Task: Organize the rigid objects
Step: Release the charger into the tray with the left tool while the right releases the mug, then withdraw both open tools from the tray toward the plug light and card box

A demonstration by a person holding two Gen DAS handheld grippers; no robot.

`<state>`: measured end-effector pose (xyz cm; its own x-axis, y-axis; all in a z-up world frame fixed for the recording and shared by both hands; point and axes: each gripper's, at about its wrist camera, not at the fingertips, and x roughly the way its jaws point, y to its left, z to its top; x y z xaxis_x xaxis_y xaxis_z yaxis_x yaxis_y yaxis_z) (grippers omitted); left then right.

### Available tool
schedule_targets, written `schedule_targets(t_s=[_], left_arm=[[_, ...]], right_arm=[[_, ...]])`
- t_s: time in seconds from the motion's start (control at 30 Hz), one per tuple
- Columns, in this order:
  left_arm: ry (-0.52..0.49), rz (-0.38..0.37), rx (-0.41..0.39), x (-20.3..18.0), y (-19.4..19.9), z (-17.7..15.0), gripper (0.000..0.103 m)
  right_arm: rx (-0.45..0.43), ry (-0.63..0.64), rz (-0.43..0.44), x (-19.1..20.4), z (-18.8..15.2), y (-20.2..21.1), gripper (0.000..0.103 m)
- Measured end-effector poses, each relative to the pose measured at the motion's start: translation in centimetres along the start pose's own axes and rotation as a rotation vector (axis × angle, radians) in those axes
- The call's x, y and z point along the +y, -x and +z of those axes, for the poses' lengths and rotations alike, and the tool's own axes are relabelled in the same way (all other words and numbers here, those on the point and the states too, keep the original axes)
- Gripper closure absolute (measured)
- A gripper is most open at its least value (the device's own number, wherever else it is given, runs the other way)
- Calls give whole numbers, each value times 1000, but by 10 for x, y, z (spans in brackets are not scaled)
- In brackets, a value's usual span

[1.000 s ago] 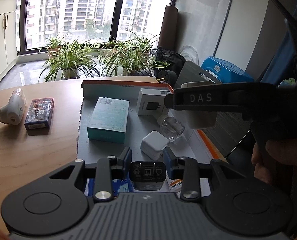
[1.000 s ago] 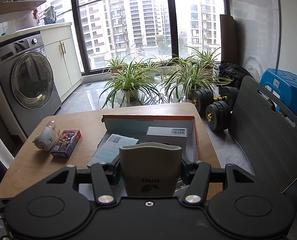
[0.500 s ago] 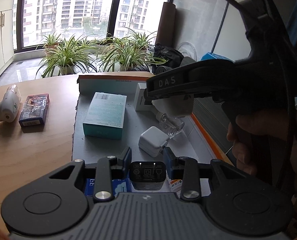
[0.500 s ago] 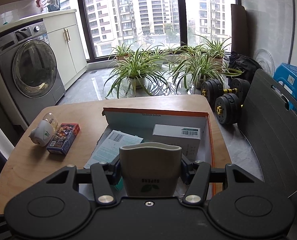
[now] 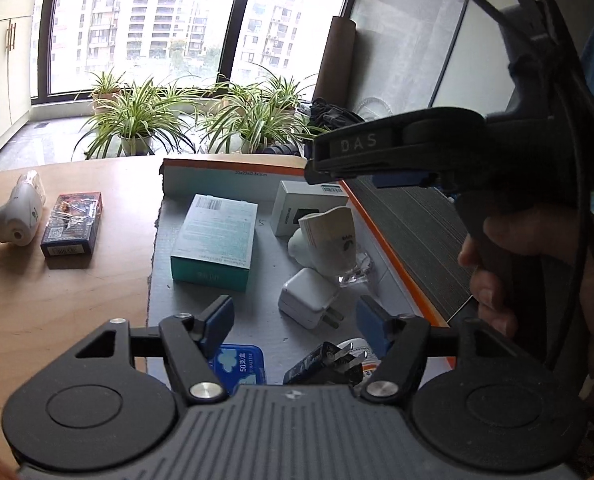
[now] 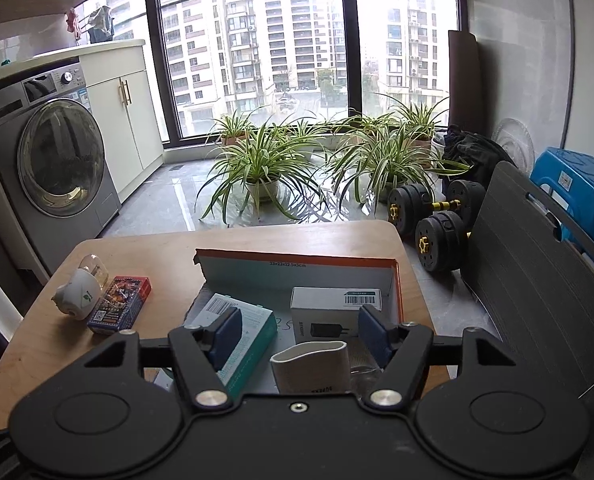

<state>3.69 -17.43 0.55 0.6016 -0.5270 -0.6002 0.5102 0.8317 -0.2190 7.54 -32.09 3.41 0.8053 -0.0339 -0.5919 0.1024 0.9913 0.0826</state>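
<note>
An open cardboard box (image 5: 257, 176) with an orange rim lies on the wooden table. In it are a teal box (image 5: 215, 236), a white-and-black box (image 5: 305, 206), a white charger (image 5: 307, 298), a white plug-in device (image 5: 329, 240) and a black charger (image 5: 323, 364). My left gripper (image 5: 295, 322) is open above the black charger, which lies loose below it. My right gripper (image 6: 299, 338) is open just above the white plug-in device (image 6: 311, 366); it also shows in the left wrist view (image 5: 377, 156). A second white plug-in device (image 5: 19, 210) and a red card pack (image 5: 73, 228) lie on the table left of the box.
A blue tissue pack (image 5: 239, 364) lies at the box's near end. A washing machine (image 6: 45, 156) and cabinet stand at left. Potted plants (image 6: 265, 164), dumbbells (image 6: 433, 216), a grey board (image 6: 537, 280) and a blue stool (image 6: 577, 184) are on the floor beyond the table.
Both grippers have opened. The black charger dropped from the left gripper into the box. The white plug-in device left the right gripper and now lies in the box.
</note>
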Motion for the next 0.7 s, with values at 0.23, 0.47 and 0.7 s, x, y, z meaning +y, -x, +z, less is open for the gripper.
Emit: schedule_targets(t_s=[0.23, 0.47, 0.7], left_arm=[[60, 128, -40, 32, 23, 9, 10], [115, 271, -51, 81, 52, 12, 2], [134, 366, -71, 125, 65, 20, 0]], right_arm=[[-39, 10, 7, 16, 0, 24, 18], [-21, 41, 46, 44, -9, 31, 15], [9, 93, 99, 80, -18, 28, 15]])
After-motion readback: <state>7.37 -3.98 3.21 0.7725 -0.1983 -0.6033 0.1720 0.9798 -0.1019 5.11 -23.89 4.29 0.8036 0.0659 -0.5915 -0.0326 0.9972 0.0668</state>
